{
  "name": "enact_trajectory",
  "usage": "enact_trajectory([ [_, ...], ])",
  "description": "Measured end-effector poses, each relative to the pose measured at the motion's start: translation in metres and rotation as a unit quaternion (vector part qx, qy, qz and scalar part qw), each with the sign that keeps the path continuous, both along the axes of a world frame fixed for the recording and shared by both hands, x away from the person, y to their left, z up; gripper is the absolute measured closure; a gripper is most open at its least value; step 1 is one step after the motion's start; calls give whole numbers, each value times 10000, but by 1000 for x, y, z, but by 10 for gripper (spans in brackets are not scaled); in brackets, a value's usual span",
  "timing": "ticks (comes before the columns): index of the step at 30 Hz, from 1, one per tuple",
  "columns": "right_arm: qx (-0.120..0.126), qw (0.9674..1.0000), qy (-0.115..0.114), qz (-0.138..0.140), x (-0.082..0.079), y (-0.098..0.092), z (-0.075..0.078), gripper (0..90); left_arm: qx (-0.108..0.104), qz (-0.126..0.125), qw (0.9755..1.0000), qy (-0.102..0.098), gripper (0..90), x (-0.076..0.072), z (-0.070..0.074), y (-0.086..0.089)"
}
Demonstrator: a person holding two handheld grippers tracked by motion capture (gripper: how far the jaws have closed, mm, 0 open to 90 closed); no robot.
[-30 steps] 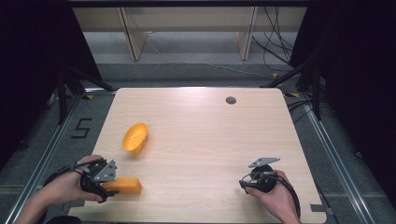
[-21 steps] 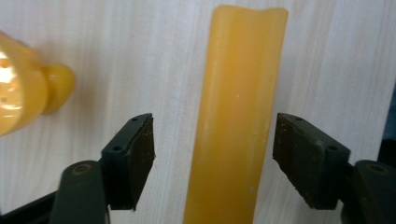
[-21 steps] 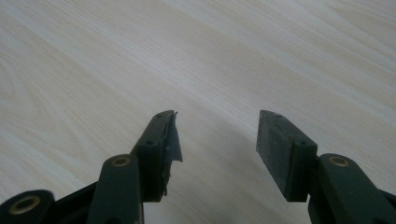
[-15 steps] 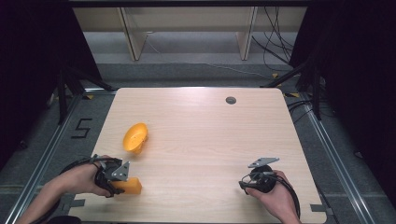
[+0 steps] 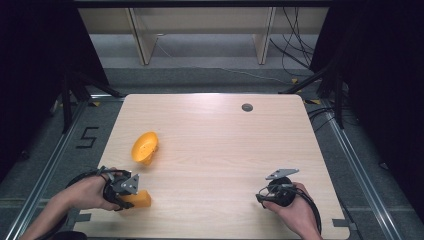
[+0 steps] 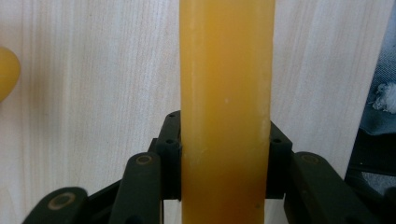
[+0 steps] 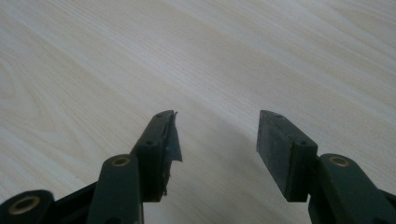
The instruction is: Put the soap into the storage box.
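An orange rectangular block [image 5: 141, 199] lies near the table's front left corner. My left gripper [image 5: 133, 198] is shut on it, and its jaws have just been closing. In the left gripper view the block [image 6: 226, 84] runs up between the two black pads [image 6: 171, 163], which press on both its sides. An orange bowl [image 5: 145, 147] rests tilted on the table a little beyond the block, and its edge [image 6: 6, 72] shows at the left. My right gripper [image 5: 262, 196] rests at the front right, and its jaws [image 7: 217, 135] are open over bare wood.
The light wooden table [image 5: 225, 140] has a round cable grommet [image 5: 247, 107] near its far edge. Wooden furniture legs [image 5: 141, 45] and loose cables [image 5: 295, 50] stand on the floor beyond it. A metal rail [image 5: 360, 175] runs along the table's right side.
My left gripper has slid a little to the right over the orange block and closed on it. The block, the bowl and the right gripper have stayed where they were.
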State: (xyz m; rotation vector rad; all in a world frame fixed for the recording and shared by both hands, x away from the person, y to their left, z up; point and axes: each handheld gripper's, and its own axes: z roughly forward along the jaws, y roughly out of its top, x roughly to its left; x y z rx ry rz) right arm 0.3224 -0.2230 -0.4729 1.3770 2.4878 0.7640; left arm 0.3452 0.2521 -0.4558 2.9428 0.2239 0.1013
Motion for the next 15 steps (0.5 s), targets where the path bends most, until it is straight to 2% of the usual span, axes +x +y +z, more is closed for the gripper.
enact_trajectory([
  [9, 53, 9999, -76, -56, 0, -1, 1, 478, -72, 243, 9997, -70, 603, -2, 1, 3],
  [10, 55, 9999, -76, -56, 0, -1, 1, 477, -165, 371, 9992, -67, 604, -2, 2, 6],
  [12, 48, 9999, -83, -54, 0, -1, 2, 477, -223, 466, 9986, -70, 603, -2, 3, 7],
  [15, 52, 9999, -89, -53, 0, -1, 2, 477, -531, 818, 9952, -10, 604, -1, 4, 11],
])
